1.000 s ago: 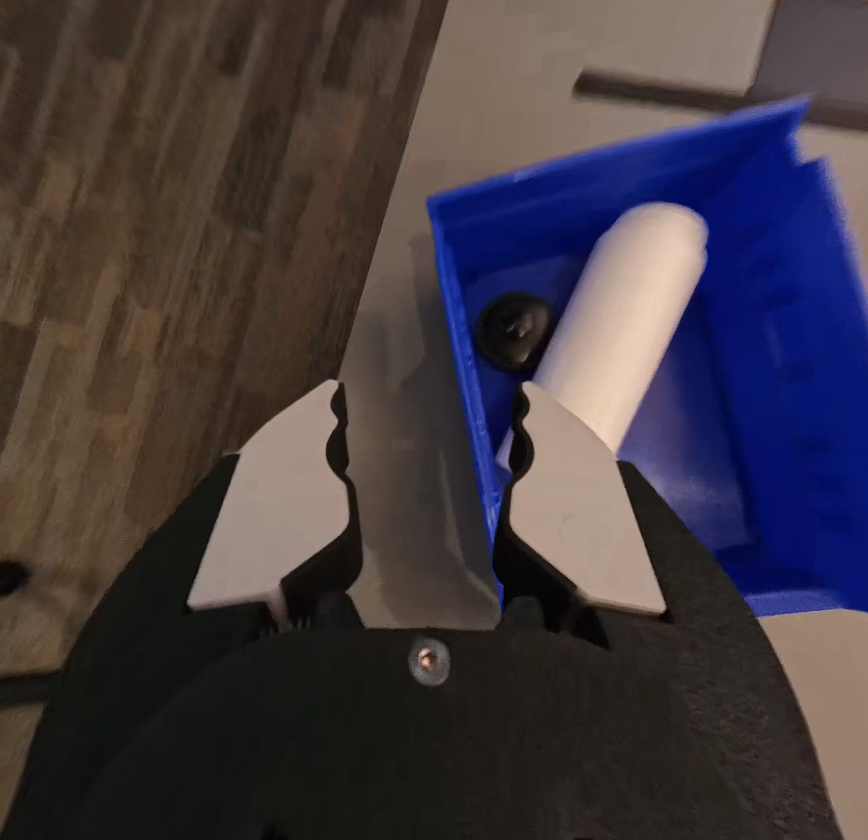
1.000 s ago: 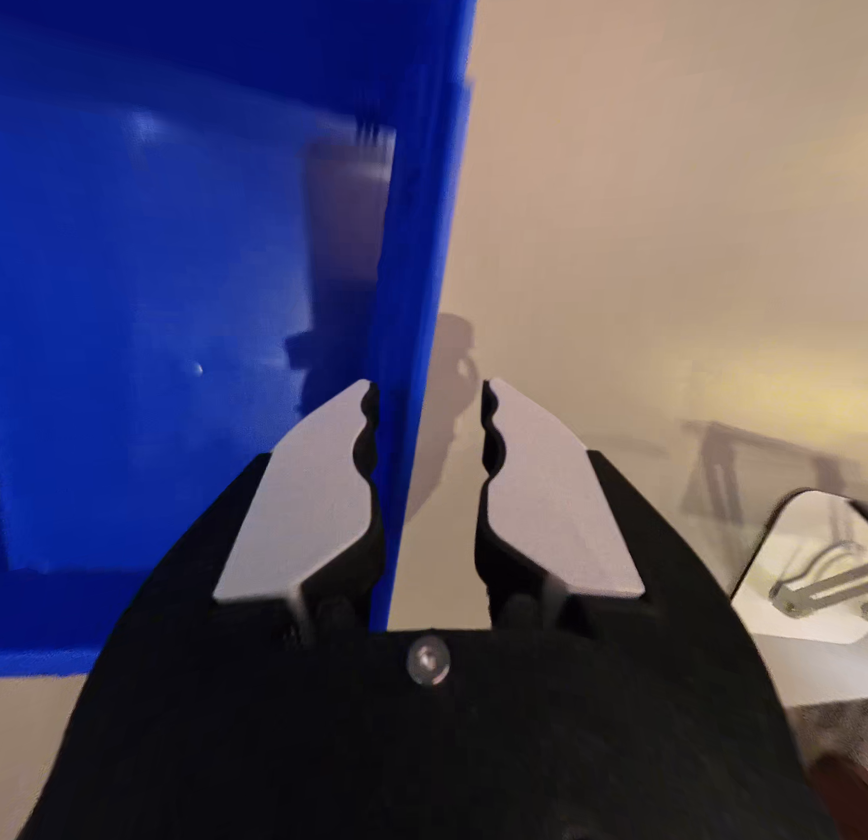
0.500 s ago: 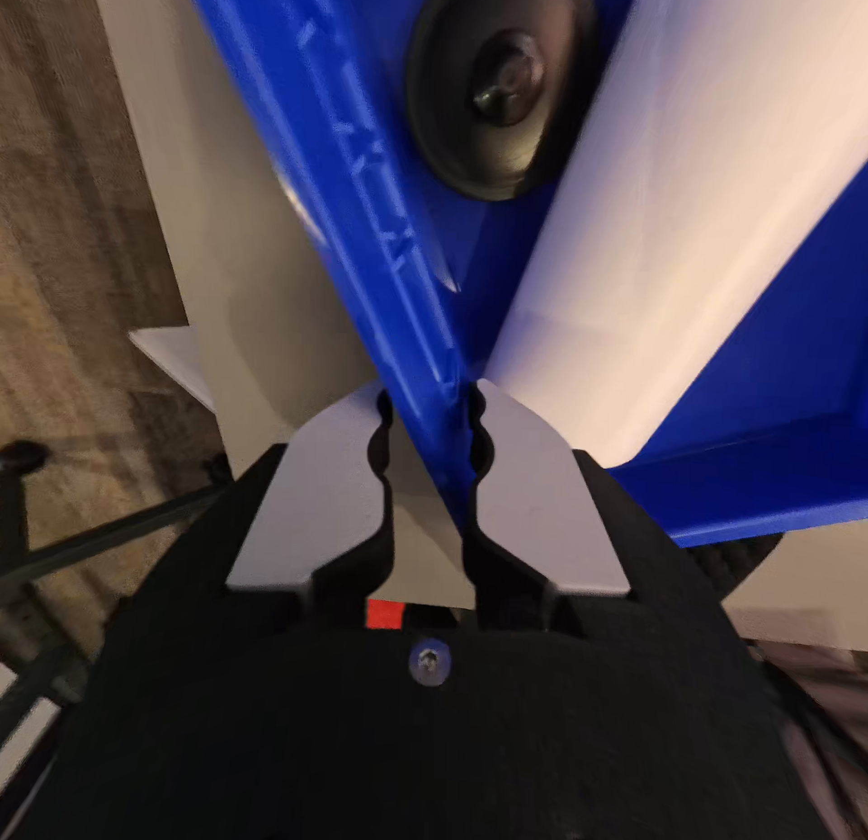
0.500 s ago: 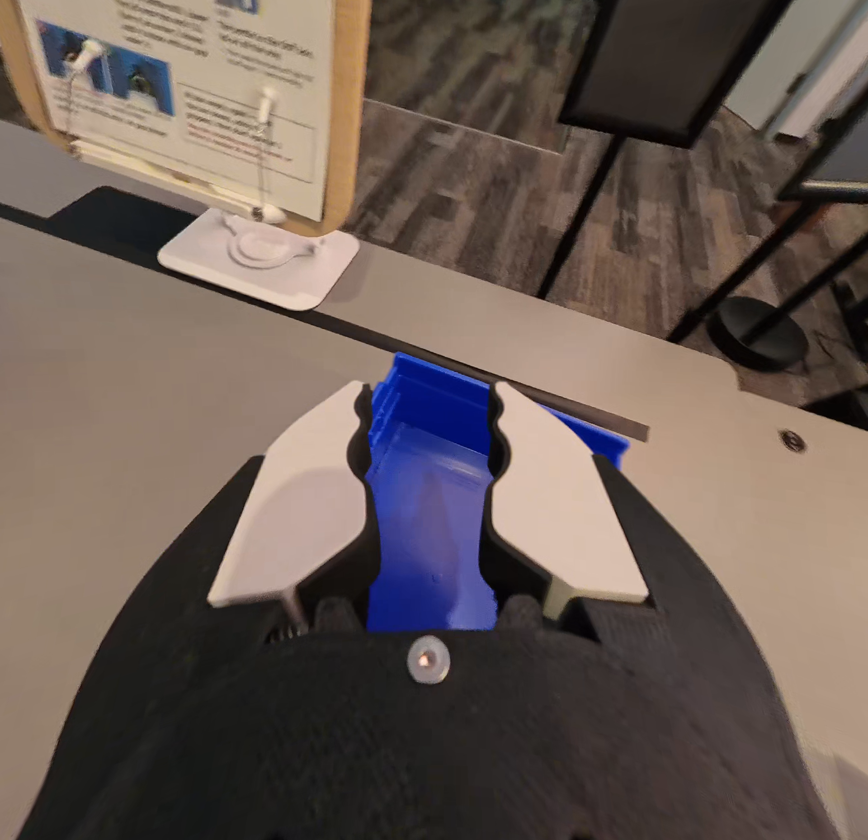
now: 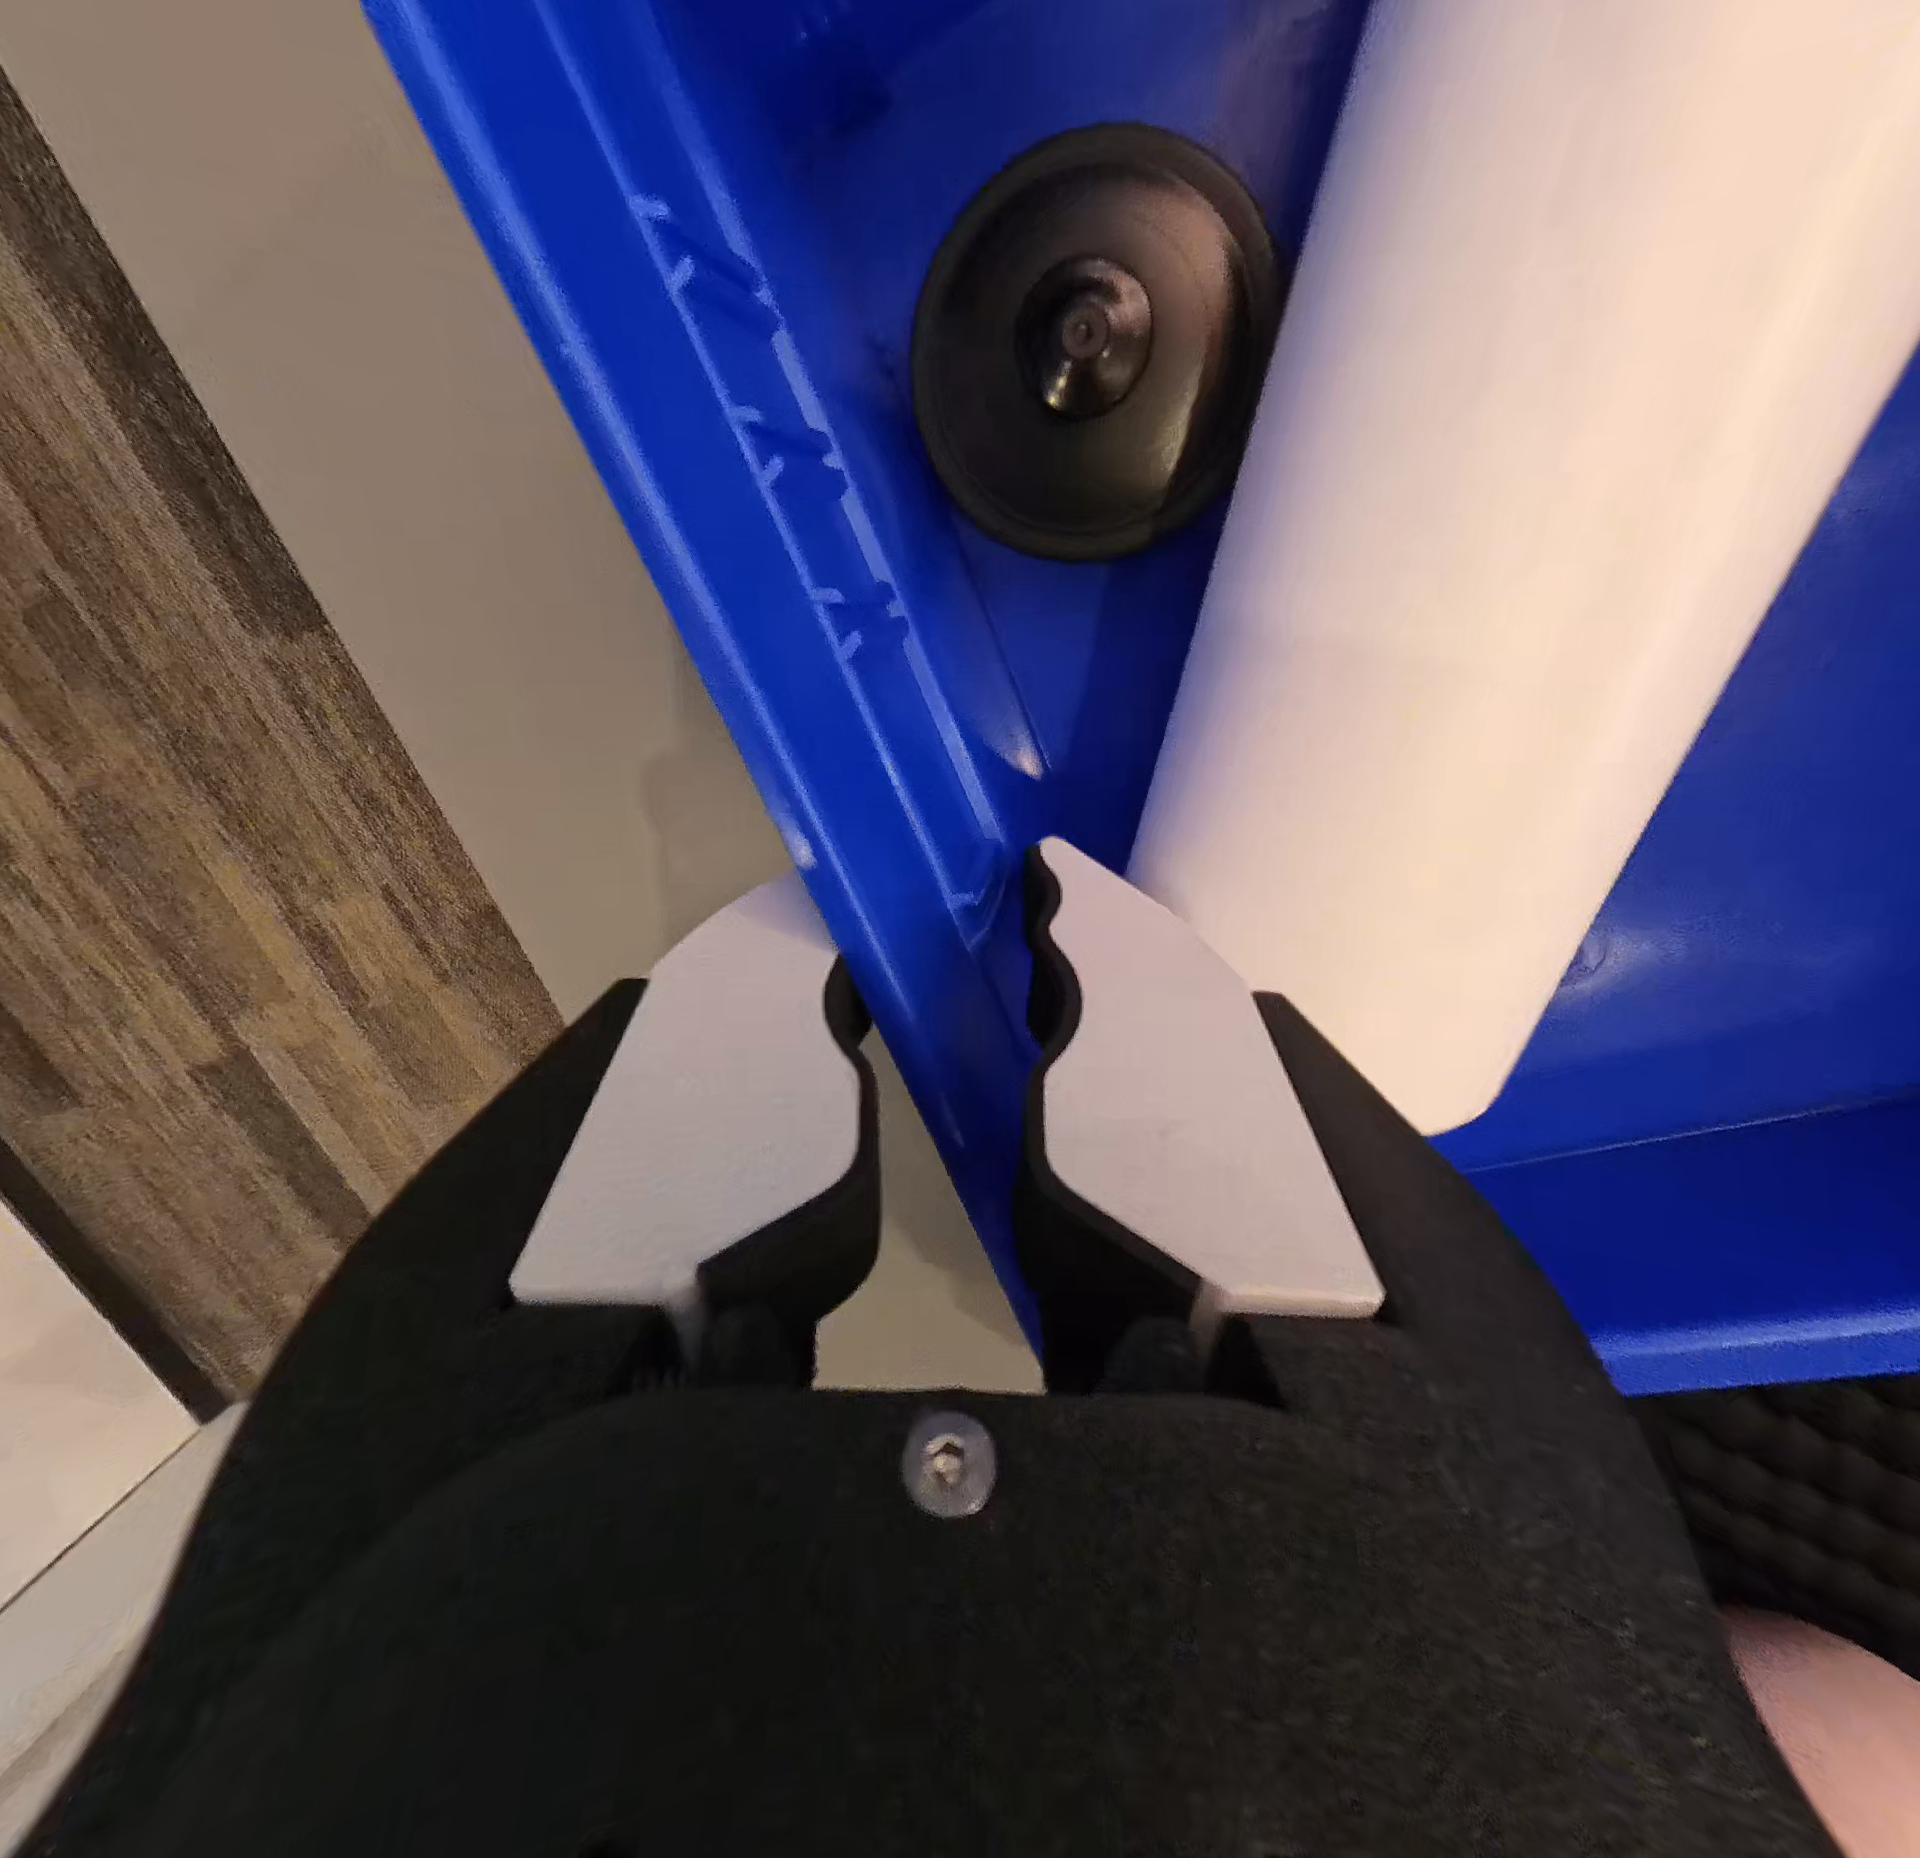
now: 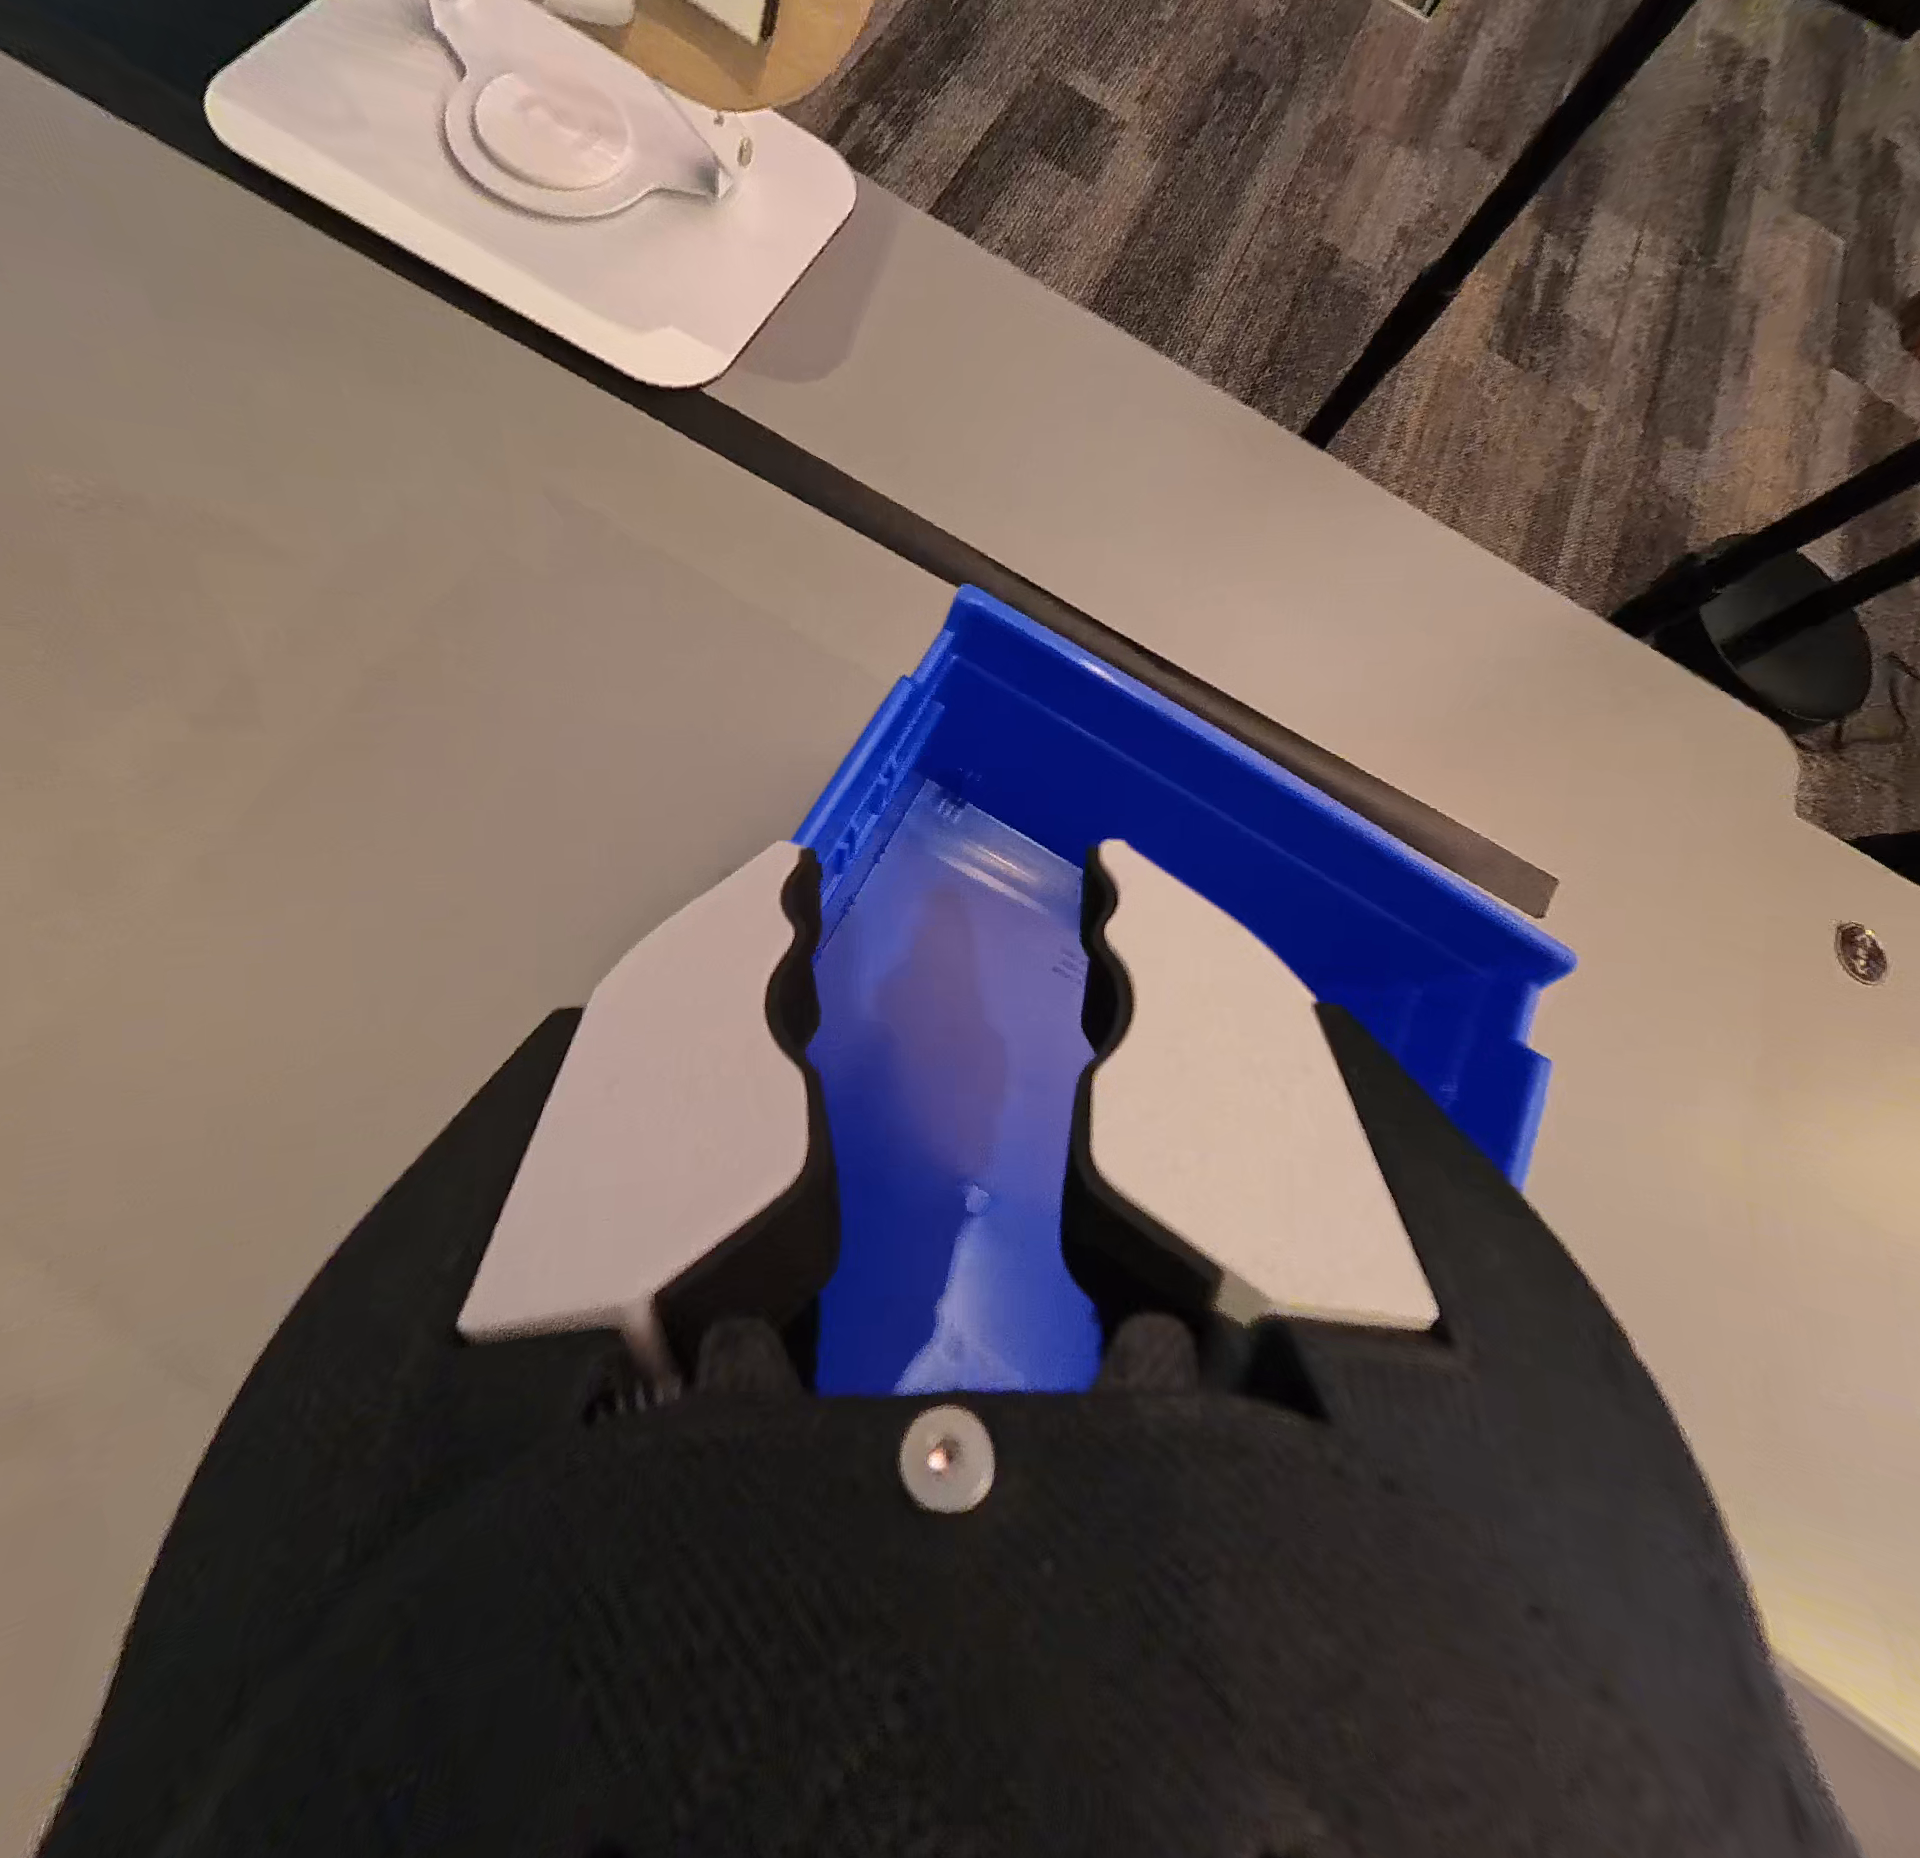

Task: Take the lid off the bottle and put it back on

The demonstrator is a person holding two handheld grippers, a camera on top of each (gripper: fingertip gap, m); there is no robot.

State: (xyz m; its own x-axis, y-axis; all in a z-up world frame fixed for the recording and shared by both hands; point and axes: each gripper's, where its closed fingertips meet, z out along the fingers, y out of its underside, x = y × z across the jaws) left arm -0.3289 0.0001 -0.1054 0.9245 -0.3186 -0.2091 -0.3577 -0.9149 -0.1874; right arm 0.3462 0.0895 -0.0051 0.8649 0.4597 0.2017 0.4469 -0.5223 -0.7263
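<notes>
The tabletop [image 6: 312, 769] is big and grey. It goes right across the right wrist view, and past its far edge there is a dark wood floor [image 6: 1247, 146].

A blue bin [image 6: 1247, 821] sits on the tabletop near the far edge. In the left wrist view the bin [image 5: 727, 458] is very close, and one of its side walls runs up through the middle of the picture.

A white bottle [image 5: 1507, 561] lies on its side in the bin, at a slant. It is a long, smooth tube. Its ends run out of view or hide behind the gripper, so you cannot tell if a lid is on it.

The left gripper [image 5: 940, 878] has its jaws set around the bin's side wall, one finger outside and one inside. The gap is narrow. The wall fills most of it, but I cannot tell if the jaws pinch it.

The right gripper [image 6: 951, 863] hangs over the bin with its jaws wide apart. They hold nothing, and the blue floor of the bin shows between them.

A white stand [image 6: 540, 177] sits at the far left of the tabletop.

A black round lid [image 5: 1091, 354] lies in the bin, just beside the bottle and near the wall. It has a small knob in the middle.
</notes>
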